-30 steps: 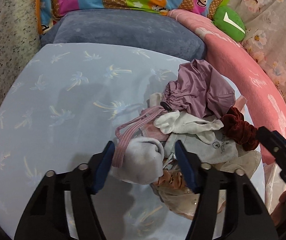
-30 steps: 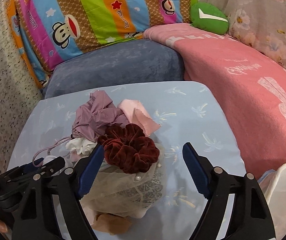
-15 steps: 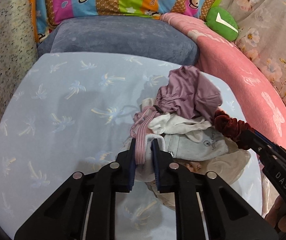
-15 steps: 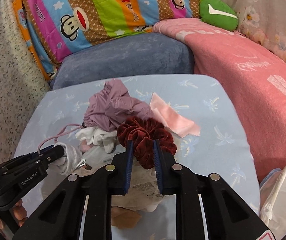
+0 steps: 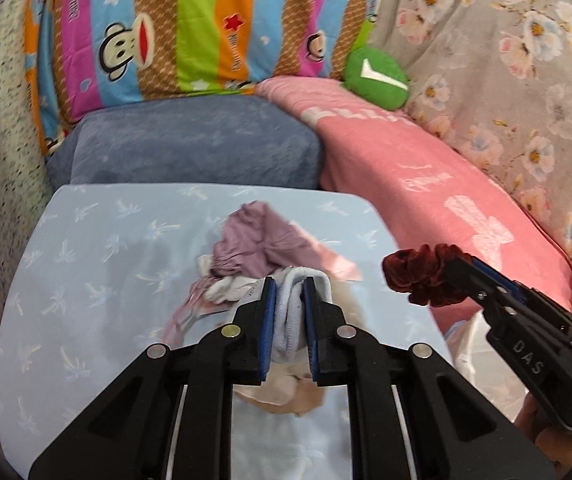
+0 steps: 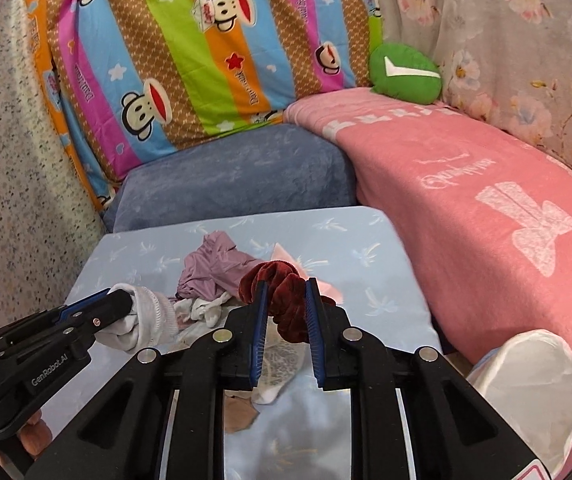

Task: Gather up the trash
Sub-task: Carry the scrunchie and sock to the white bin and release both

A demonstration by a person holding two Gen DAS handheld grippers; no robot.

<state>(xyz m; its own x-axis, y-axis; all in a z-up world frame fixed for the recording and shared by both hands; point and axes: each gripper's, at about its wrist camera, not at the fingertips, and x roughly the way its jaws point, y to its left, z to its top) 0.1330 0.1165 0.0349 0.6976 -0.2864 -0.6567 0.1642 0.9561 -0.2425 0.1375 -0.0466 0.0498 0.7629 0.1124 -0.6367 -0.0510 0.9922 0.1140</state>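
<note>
Left tongs point(image 5: 289, 296): I've got them clamped on a white sock point(image 5: 290, 320), lifted off the pile point(image 6: 213, 276).
Right tongs point(image 6: 284, 300): gripping the maroon scrunchie point(image 6: 281, 300).
Risk: sock slips (shallow pinch) short of the white bag point(image 6: 534, 384).

Speckled wall point(image 6: 13, 168), striped monkey-print cushion point(image 6: 189, 52), pink blanket point(image 6: 466, 200) behind.

I read "DAS" on the right gripper point(image 5: 442, 280) body, "GenRobot.AI" on the left gripper point(image 6: 125, 304) body.
</note>
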